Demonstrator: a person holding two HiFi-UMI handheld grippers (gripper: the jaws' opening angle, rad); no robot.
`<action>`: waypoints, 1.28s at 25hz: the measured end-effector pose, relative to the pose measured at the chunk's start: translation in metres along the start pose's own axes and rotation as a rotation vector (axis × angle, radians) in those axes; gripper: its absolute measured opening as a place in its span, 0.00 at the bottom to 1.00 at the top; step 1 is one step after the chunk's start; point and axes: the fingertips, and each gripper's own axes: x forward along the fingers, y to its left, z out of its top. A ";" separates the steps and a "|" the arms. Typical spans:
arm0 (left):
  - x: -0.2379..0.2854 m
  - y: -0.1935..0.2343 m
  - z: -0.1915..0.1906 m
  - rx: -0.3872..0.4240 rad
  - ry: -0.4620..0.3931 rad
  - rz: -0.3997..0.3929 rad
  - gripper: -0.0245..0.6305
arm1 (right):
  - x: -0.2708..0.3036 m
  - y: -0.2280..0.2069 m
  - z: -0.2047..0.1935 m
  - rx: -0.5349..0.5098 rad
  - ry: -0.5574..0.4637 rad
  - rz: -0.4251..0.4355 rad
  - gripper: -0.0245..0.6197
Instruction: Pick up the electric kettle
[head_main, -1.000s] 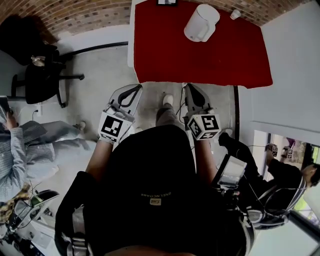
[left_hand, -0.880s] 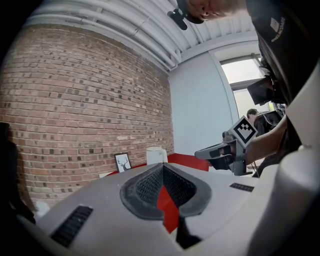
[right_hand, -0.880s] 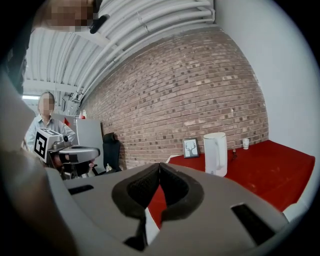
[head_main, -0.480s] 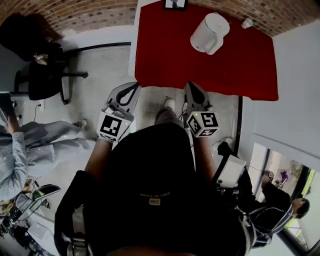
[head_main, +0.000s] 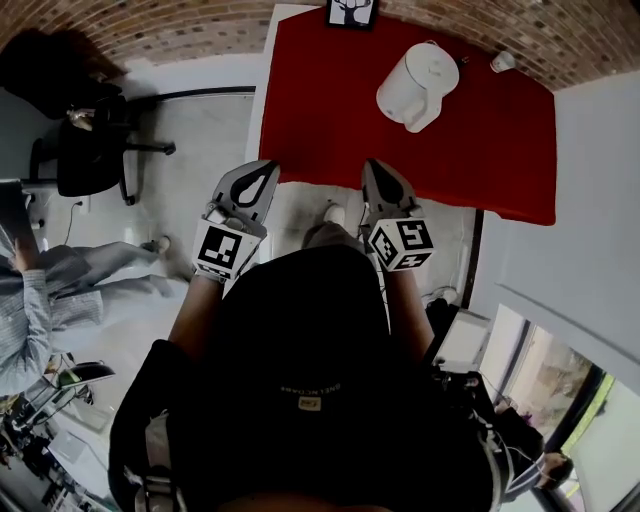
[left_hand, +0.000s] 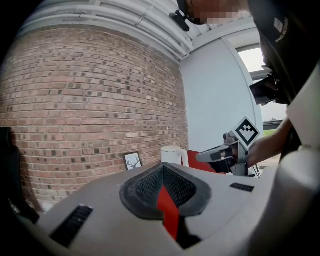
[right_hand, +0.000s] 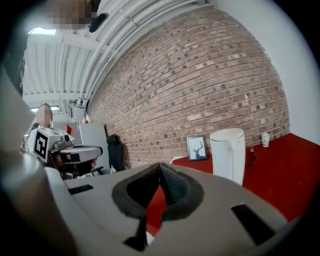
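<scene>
Your left gripper (head_main: 264, 170) has its jaws closed tip to tip, nothing between them; your right gripper (head_main: 372, 168) is likewise closed and empty; the white electric kettle (head_main: 420, 80) stands upright on the red table (head_main: 320, 110), well ahead of both.

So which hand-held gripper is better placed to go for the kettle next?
Right. The kettle stands on the red table ahead of the right hand-held gripper, farther from the left hand-held gripper. Both are shut.
</scene>
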 end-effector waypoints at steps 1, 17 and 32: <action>0.007 -0.001 0.001 0.000 0.003 0.003 0.05 | 0.003 -0.005 0.002 -0.001 0.003 0.008 0.05; 0.093 -0.011 0.023 -0.002 0.017 0.073 0.05 | 0.030 -0.075 0.033 -0.012 0.025 0.122 0.05; 0.135 -0.022 0.020 -0.007 0.056 0.073 0.05 | 0.035 -0.119 0.045 0.010 0.025 0.148 0.05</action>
